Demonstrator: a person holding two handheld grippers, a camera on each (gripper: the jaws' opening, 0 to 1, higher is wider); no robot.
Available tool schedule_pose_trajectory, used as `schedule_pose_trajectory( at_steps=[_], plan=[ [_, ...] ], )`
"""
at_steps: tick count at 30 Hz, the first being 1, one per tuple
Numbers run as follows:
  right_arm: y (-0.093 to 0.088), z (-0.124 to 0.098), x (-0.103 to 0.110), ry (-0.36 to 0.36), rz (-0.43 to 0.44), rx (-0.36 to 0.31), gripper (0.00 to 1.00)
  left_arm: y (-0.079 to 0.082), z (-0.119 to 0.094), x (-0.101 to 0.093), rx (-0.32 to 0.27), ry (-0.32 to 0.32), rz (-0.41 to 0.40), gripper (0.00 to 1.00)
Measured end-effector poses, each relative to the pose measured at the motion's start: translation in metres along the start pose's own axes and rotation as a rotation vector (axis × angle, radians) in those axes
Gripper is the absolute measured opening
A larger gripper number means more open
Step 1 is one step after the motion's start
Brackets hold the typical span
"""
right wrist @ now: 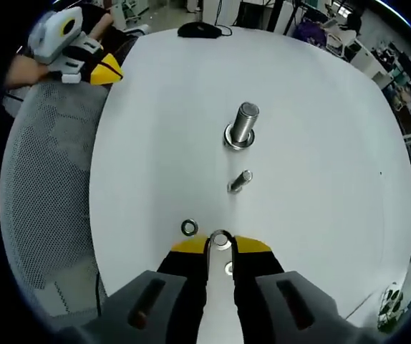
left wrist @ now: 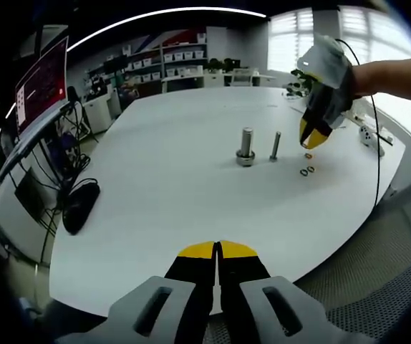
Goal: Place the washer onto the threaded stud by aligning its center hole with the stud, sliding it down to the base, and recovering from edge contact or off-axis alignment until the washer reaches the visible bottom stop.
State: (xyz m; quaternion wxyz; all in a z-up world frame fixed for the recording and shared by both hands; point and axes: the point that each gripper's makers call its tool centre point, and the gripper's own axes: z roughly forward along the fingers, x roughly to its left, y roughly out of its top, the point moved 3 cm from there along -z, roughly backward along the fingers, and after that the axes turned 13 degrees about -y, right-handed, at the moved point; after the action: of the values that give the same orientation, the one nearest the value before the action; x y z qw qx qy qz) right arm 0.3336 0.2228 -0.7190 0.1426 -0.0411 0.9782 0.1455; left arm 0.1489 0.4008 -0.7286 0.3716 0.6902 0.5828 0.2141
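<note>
Your right gripper (right wrist: pixel 220 247) pinches a washer (right wrist: pixel 220 238) just short of the thin threaded stud (right wrist: pixel 240 181); your left gripper (left wrist: pixel 218 251) is closed, empty.

Two studs (right wrist: pixel 242 124) (right wrist: pixel 239 180) and three washers (right wrist: pixel 189 228) (right wrist: pixel 220 239) (right wrist: pixel 228 269).

No readable text is showing anywhere. The red-lit monitor screen (left wrist: pixel 44 84) at the table's side is displaying pale lines too blurred to read. The white shelf bins (left wrist: pixel 180 56) are carrying no legible labels.
</note>
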Motion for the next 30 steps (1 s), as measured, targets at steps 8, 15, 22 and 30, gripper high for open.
schedule_pose_trajectory(
  at_steps=[8,15,22,30],
  plan=[
    [0.028,-0.010,-0.008,-0.015,-0.009,-0.043,0.14,0.000,0.001,-0.001,0.008,-0.004,0.007,0.00],
    [0.039,-0.005,-0.013,-0.025,-0.032,-0.045,0.14,-0.001,0.001,0.000,0.010,-0.003,0.004,0.00],
    [0.045,-0.002,-0.016,-0.020,-0.050,-0.041,0.14,0.000,0.000,0.000,0.003,-0.004,0.006,0.00],
    [0.050,0.002,-0.017,-0.019,-0.077,-0.035,0.14,0.000,0.000,0.000,0.002,-0.005,0.006,0.00]
  ],
)
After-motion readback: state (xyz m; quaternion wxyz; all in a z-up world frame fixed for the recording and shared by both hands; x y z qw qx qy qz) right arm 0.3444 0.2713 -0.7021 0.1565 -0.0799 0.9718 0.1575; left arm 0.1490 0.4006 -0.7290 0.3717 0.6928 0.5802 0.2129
